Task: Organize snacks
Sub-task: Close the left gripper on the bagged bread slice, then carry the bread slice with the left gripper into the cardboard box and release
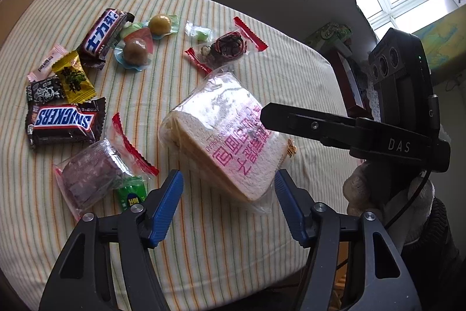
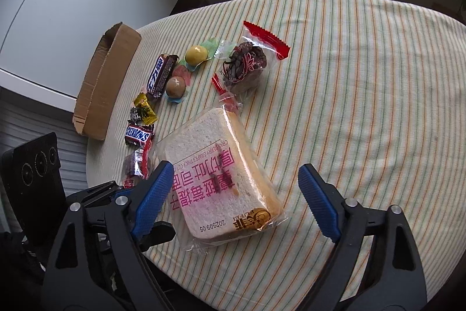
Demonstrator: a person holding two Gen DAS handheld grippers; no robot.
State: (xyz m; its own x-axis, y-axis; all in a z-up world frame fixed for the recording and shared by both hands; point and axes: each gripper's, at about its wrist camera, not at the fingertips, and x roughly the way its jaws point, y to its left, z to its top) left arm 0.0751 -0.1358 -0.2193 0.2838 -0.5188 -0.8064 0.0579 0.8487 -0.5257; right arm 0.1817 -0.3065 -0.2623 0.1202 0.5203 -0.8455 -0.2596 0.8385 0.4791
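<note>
Right wrist view: bread pack lies diagonally between both grippers' parted jaws.

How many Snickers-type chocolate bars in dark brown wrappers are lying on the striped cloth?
2. One brown-wrapped bar with the English Snickers logo lies at the left edge of the pile; one brown-wrapped bar with Chinese lettering lies farther back beside the round candies. More could be hidden.

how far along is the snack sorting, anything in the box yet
Nothing looks sorted: the snacks, like the Snickers bar, lie loose on the striped cloth. I can't see into the cardboard box. In hand: the left hand-held gripper and right hand-held gripper stand open around the bagged bread. Everything remains.
</note>
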